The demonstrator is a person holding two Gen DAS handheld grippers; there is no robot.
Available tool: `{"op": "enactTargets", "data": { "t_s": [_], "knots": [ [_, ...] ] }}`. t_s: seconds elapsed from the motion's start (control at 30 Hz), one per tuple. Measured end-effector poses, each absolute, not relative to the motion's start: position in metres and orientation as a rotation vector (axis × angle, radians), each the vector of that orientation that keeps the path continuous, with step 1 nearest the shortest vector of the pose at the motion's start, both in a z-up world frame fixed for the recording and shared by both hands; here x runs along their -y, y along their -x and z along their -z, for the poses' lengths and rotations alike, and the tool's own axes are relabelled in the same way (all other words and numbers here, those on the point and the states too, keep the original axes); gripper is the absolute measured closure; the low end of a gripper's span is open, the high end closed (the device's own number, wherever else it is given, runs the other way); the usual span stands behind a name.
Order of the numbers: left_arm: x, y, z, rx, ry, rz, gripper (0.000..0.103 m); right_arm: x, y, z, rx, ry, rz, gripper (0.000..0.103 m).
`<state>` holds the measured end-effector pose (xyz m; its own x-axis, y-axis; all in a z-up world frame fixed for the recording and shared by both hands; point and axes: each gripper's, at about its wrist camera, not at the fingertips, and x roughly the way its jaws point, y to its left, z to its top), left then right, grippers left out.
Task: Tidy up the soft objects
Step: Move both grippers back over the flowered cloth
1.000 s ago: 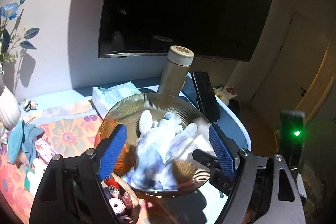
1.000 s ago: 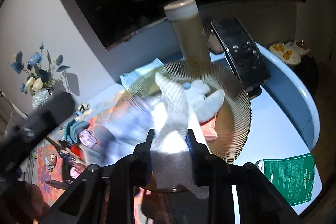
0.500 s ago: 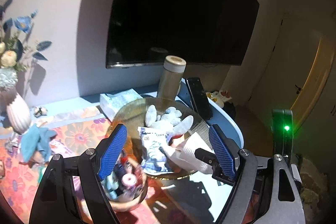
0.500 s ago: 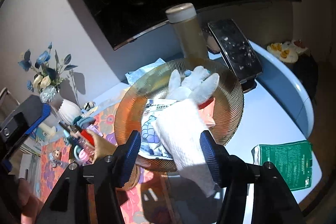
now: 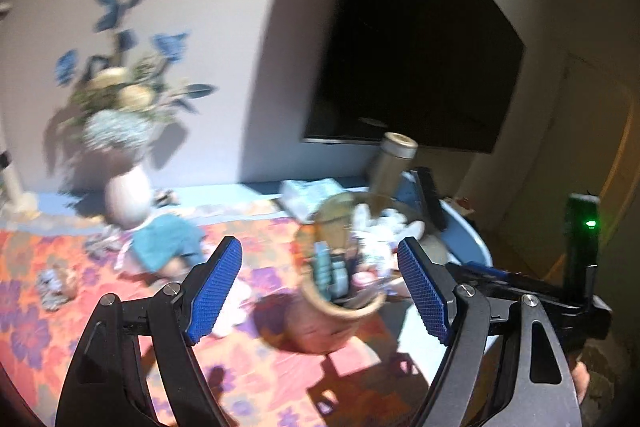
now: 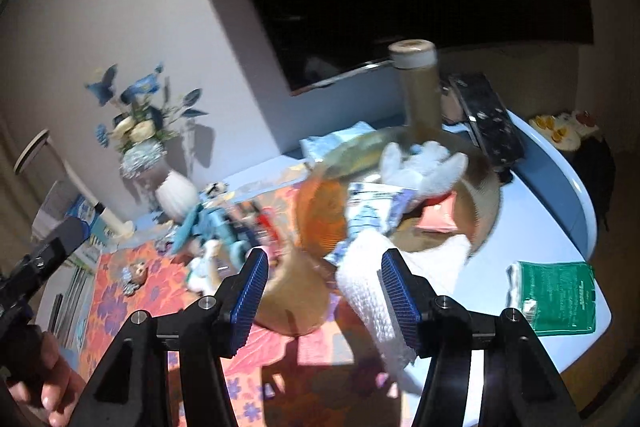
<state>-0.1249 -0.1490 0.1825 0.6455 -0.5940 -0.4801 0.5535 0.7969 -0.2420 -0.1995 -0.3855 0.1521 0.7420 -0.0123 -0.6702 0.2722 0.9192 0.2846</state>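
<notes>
A ribbed amber glass bowl [image 6: 486, 187] holds a white plush toy [image 6: 428, 163], a blue-printed soft pack [image 6: 370, 215] and a white towel [image 6: 372, 291] that hangs over its near rim. The bowl [image 5: 340, 219] shows blurred in the left wrist view. A teal doll [image 5: 166, 241] lies on the floral cloth [image 5: 40, 327], also visible in the right wrist view [image 6: 208, 223]. My left gripper [image 5: 320, 291] is open and empty, back from the table. My right gripper [image 6: 322, 293] is open and empty, with the towel just inside its right finger.
A brown cup of small items [image 5: 332, 311] stands in front of the bowl. A tan flask [image 6: 418, 87], a black remote [image 6: 486, 119], a tissue pack [image 5: 310, 193], a flower vase [image 5: 126, 195] and a green packet [image 6: 554, 297] are on the table. A TV [image 5: 420, 59] hangs behind.
Both grippers have pulled back and swung left, away from the bowl. The right gripper, shut on the towel a second ago, has opened and left it on the bowl's rim.
</notes>
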Motion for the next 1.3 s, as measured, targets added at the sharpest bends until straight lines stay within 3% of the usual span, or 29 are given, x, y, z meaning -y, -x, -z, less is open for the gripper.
{"op": "enactTargets", "data": {
  "t_s": [0.17,0.3,0.33,0.47,0.77,1.03,1.3],
  "knots": [
    [0.097,0.113,-0.173,-0.589,0.146,0.582,0.024,0.372,0.192,-0.172,-0.662,-0.308,0.178,0.042],
    [0.076,0.109,-0.168,-0.581,0.156,0.547,0.024,0.385,0.203,-0.193,-0.55,-0.375,0.178,0.004],
    [0.072,0.107,-0.167,-0.584,0.158,0.54,0.024,0.384,0.204,-0.198,-0.518,-0.36,0.188,0.0],
    [0.064,0.102,-0.16,-0.6,0.172,0.533,0.024,0.395,0.168,-0.213,-0.525,-0.231,0.244,0.0],
    [0.059,0.092,-0.142,-0.626,0.157,0.513,0.024,0.435,0.122,-0.195,-0.655,-0.282,0.25,0.0],
    [0.024,0.084,-0.127,-0.656,0.166,0.423,0.024,0.368,0.181,-0.155,-0.701,-0.232,0.119,0.0],
    [-0.072,0.085,-0.139,-0.616,0.187,0.171,0.024,0.259,0.175,-0.153,-0.696,-0.103,-0.135,0.0]
  ]
}}
